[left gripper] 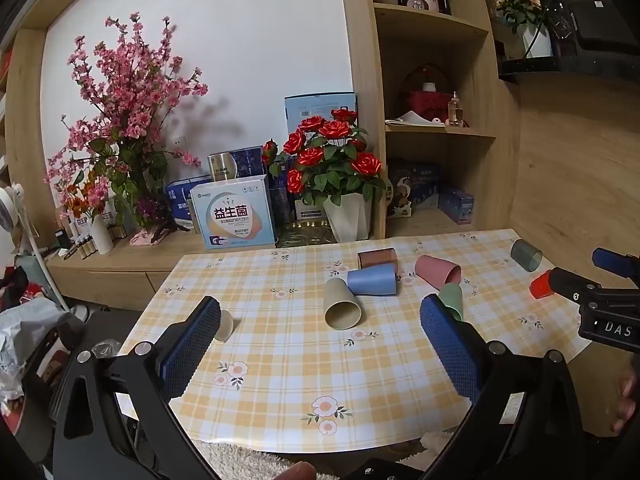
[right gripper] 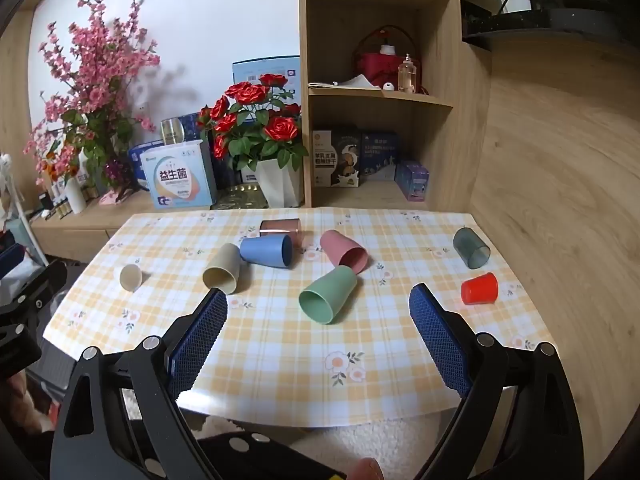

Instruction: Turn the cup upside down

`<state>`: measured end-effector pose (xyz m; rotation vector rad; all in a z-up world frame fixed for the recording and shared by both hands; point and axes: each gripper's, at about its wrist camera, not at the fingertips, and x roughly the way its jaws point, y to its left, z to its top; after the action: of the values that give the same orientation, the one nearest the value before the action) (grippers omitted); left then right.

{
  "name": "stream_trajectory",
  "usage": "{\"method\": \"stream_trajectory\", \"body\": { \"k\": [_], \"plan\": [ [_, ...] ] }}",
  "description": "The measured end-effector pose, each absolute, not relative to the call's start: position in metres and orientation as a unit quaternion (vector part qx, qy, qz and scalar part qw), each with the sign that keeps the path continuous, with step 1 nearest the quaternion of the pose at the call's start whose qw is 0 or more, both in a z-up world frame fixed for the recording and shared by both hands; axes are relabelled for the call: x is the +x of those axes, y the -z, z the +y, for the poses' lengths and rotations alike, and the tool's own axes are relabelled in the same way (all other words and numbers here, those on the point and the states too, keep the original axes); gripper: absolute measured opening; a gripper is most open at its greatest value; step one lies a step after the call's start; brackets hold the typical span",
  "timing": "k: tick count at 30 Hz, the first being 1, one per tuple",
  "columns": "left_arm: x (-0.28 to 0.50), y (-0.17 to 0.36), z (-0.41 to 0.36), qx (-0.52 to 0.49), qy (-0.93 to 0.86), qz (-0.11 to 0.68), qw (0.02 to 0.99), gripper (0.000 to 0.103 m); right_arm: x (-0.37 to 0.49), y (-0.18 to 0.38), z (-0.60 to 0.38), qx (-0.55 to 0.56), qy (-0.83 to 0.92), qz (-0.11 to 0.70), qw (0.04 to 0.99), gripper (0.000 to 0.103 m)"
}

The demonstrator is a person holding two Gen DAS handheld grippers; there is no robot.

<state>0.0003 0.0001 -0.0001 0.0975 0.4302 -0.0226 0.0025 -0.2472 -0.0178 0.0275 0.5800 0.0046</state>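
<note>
Right wrist view gives me eight cups on the tabletop (right gripper: 280, 360), all on their sides: cream (right gripper: 131, 277), beige (right gripper: 221, 268), blue (right gripper: 267, 250), brown (right gripper: 280, 227), pink (right gripper: 344, 253), green (right gripper: 328, 294), grey (right gripper: 471, 248), red (right gripper: 479, 289). My right claw (right gripper: 318, 330) is spread, holding nothing, green cup just ahead. My left claw (left gripper: 320, 338) is likewise spread, beige cup ahead. Rose pot (right gripper: 280, 184) stands behind the tabletop.
</note>
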Motion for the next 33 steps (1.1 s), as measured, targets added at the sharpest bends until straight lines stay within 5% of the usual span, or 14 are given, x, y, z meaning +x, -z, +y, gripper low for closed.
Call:
{"method": "stream_trajectory", "body": {
  "k": [33],
  "plan": [
    [0.0003, 0.0002, -0.0001, 0.050, 0.011, 0.214, 0.975, 0.098, 0.0023, 0.0163, -0.2480, 0.017, -0.003, 0.289, 0.957, 0.089]
  ]
}}
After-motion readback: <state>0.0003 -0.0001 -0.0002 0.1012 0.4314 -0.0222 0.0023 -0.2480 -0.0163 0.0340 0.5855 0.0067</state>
